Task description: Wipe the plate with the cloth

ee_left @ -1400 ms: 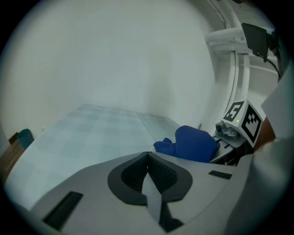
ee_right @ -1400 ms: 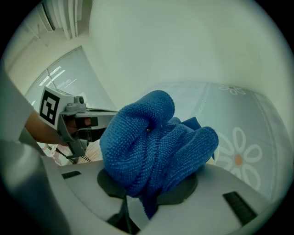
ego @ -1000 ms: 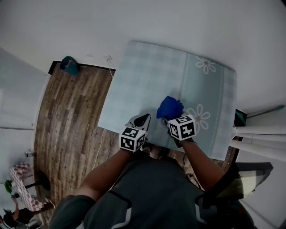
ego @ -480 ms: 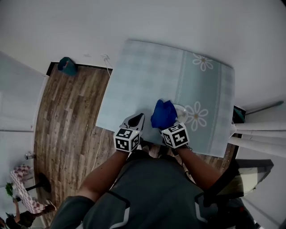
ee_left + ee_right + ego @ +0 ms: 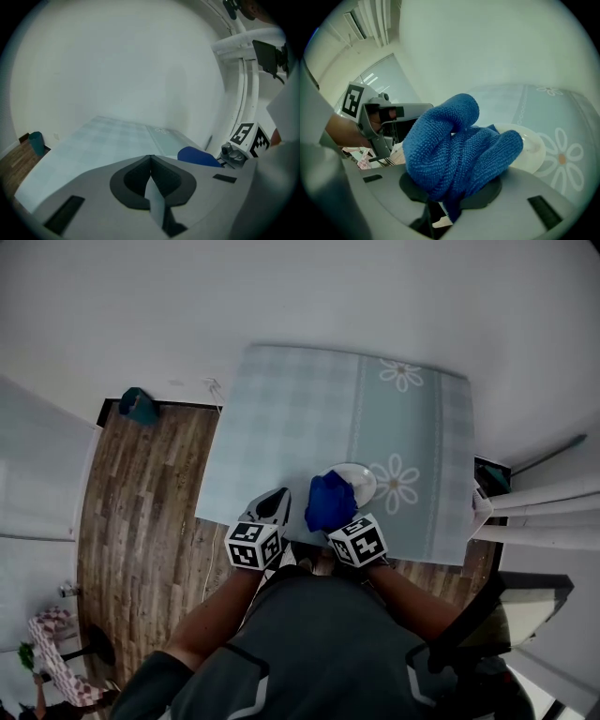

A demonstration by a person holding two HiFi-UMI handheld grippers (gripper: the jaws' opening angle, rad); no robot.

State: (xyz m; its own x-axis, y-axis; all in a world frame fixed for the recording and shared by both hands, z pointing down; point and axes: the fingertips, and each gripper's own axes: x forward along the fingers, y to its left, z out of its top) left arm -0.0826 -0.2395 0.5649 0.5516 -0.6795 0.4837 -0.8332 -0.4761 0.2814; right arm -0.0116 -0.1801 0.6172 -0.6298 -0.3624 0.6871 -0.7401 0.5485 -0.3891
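Observation:
A white plate (image 5: 360, 481) sits near the front edge of the table, next to a daisy print. My right gripper (image 5: 452, 197) is shut on a bunched blue cloth (image 5: 457, 150), which hangs over the plate's near left rim (image 5: 532, 145). In the head view the cloth (image 5: 330, 501) covers the plate's near left part. My left gripper (image 5: 272, 507) hovers just left of the cloth at the table's front edge. Its jaws are shut with nothing between them (image 5: 150, 157).
A pale blue checked tablecloth (image 5: 291, 427) with daisy prints covers the table. Wooden floor (image 5: 141, 512) lies to the left with a teal object (image 5: 139, 405) by the wall. White pipes (image 5: 534, 521) and a dark chair back (image 5: 511, 606) are on the right.
My right gripper has drawn the blue cloth back toward the table's near edge, uncovering most of the plate. The left gripper has stayed beside it.

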